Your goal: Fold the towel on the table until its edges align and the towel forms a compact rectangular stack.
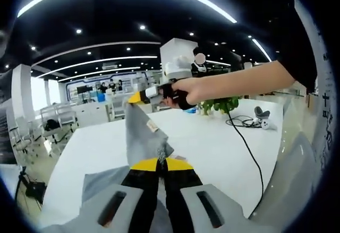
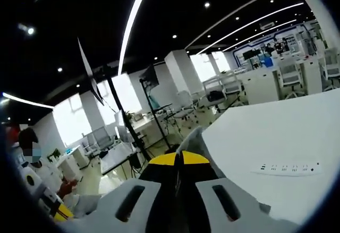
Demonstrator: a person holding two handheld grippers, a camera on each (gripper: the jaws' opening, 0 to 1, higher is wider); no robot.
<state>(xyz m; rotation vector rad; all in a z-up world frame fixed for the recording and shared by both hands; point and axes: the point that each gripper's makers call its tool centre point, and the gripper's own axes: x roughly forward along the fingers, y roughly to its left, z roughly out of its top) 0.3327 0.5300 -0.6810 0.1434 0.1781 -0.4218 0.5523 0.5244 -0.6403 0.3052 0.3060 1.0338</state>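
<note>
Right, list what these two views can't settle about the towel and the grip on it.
- Left gripper view: the towel's lower part is hidden behind the left gripper, so edge alignment cannot be judged.
- Left gripper view: the right gripper is small and distant; its hold on the corner is unclear in detail.
- Right gripper view: a sliver of towel shows past the right gripper; the rest is hidden.

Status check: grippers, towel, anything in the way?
Left gripper shut on towel. Right gripper shut on another corner. Towel lifted over table. Cable nearby.

Left tool (image 1: 161, 163) clamps grey towel (image 1: 142, 135); right tool (image 1: 139, 97) pinches its raised corner above white table (image 1: 212, 143)
</note>
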